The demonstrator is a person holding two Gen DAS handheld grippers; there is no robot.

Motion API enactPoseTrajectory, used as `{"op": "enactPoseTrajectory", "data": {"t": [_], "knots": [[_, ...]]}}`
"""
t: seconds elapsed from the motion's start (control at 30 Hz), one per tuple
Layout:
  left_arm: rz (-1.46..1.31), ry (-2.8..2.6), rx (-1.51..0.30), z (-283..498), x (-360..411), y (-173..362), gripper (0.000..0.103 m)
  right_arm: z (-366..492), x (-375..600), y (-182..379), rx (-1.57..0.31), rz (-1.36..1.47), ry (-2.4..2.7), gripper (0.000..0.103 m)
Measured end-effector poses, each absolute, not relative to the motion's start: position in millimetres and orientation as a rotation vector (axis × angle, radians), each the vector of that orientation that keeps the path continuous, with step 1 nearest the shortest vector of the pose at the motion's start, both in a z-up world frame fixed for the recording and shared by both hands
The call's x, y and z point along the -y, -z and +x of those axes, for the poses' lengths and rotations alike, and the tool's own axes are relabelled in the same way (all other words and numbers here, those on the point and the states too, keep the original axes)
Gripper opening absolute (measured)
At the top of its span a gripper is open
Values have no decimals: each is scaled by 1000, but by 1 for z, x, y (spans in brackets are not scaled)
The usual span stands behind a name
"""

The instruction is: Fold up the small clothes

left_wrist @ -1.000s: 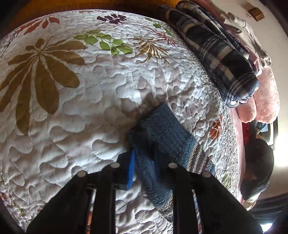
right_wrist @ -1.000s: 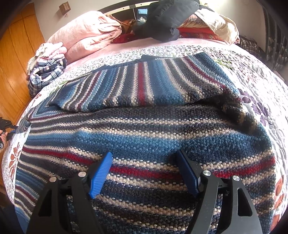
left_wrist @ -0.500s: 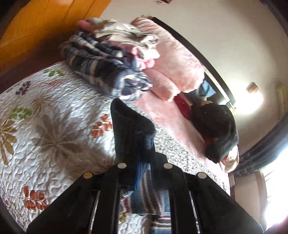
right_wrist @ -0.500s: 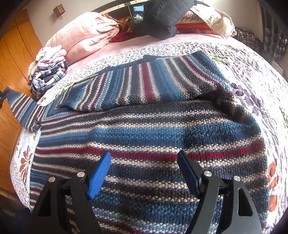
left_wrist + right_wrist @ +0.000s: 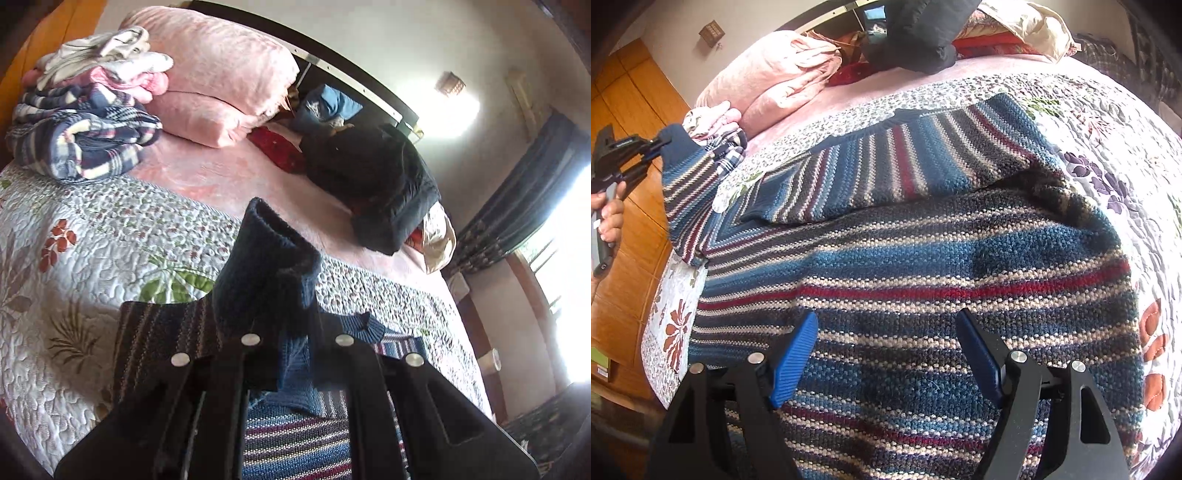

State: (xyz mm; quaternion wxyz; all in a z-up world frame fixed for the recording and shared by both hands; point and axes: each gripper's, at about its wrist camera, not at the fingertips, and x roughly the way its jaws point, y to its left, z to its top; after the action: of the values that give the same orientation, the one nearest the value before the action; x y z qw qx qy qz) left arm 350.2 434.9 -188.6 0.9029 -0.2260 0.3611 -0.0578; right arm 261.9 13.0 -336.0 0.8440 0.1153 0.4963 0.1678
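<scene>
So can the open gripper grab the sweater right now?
Probably yes. The right gripper hangs open just above the striped sweater, with nothing between its blue pads and the knit.

Bedroom — quilted bed (image 5: 1115,122), pillows (image 5: 221,74)

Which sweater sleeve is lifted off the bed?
The sleeve clamped at its cuff by the left hand-held gripper; the other sleeve lies folded across the sweater body.

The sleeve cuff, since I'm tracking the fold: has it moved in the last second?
Yes. The sleeve cuff, clamped in the left hand-held gripper, has risen off the quilt at the bed's left edge, now level with the plaid pile.
</scene>
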Motion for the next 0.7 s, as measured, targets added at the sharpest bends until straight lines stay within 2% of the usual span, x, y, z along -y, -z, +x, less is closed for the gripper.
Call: {"op": "enactPoseTrajectory", "data": {"t": [0.33,0.4,0.43,0.47,0.53,0.57,0.63,0.7], "knots": [[-315,253,-1008,392,-328,304,9,291,-8,332,-1108,365,-408,78],[-260,257,-1066,391,-315,328,17,311,-10,328,-1130,432,-448,80],[-249,256,-1068,389,-313,333,30,324,-13,327,-1153,480,-478,81],[-260,252,-1062,385,-316,336,54,339,-15,328,-1176,539,-510,81],[-337,231,-997,368,-333,328,71,371,-22,337,-1236,683,-599,81],[-409,236,-967,356,-345,325,76,387,-28,342,-1269,744,-640,81],[-530,248,-948,331,-361,323,77,416,-49,356,-1330,833,-724,76],[-644,263,-929,297,-372,329,78,441,-72,370,-1379,851,-742,61]]}}
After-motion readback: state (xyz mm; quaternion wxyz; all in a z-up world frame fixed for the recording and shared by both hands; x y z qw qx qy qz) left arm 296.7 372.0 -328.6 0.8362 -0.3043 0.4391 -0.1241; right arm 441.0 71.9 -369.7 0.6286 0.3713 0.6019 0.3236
